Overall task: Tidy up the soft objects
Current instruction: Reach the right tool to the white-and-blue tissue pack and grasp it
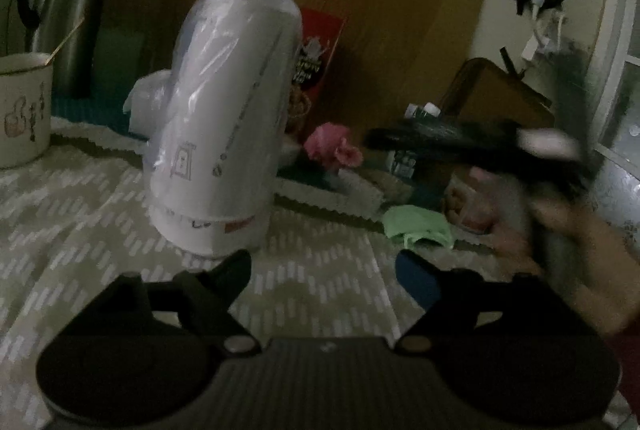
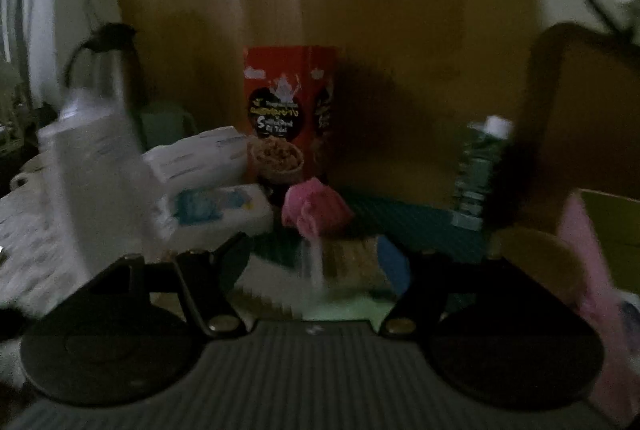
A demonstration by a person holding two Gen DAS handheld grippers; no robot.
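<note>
on the patterned tablecloth (image 1: 80, 222), just ahead of the left gripper (image 1: 322, 270), a stack of paper cups in a clear plastic sleeve (image 1: 224, 126) stands upright. the left jaws stand wide with nothing between them; only cloth shows in the gap. the right gripper (image 2: 316, 262) is also spread wide, and the blur there hides whether anything sits between its fingers, so i cannot tell if it holds something.

the soft things lie further back: a pink cloth (image 1: 334, 146) bunched near the red snack box (image 1: 316, 70), and a green cloth (image 1: 418, 226) crumpled on the table to the right, close to the person's hand (image 1: 560, 242). in the right view the pink cloth (image 2: 314, 208) sits just past the fingertips.

this looks like a reach between picks, with neither cloth gathered yet. the next move probably calls for bringing open jaws down over one bundle and pinching a thick fold.

as for containers, a cream mug (image 1: 24, 110) at the left holds a thin stick; a yellow-green box (image 2: 612, 230) at the right edge shows no contents i can make out.
</note>
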